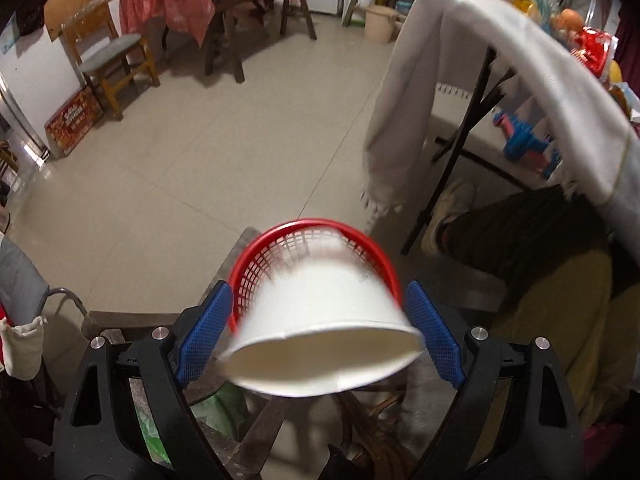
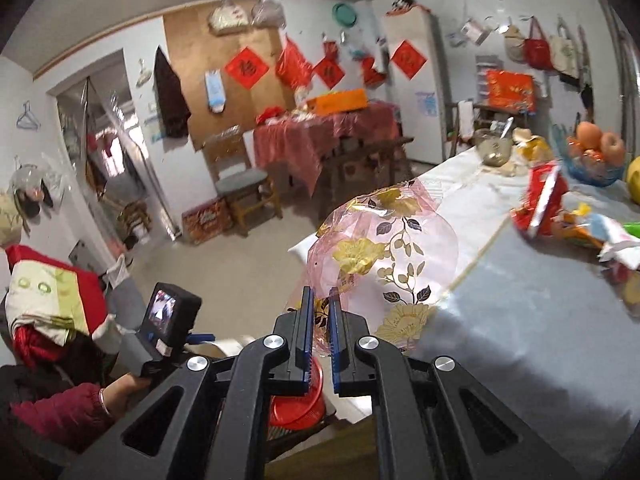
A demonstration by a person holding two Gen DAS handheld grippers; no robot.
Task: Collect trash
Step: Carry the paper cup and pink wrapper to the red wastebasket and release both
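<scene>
**Cup over the basket, wrapper in the pinch**

Left claw (image 1: 320,320) stands wide, blue pads just off the blurred white paper cup (image 1: 320,340) above the red basket (image 1: 256,264). Right claw (image 2: 320,300) is clamped on a pink flowered wrapper (image 2: 384,240), beside the worktop (image 2: 520,320).

A lived-in home: red-clothed dining table (image 2: 324,136), wooden chair (image 2: 240,176), fridge (image 2: 416,80), fruit bowl (image 2: 596,160).
</scene>
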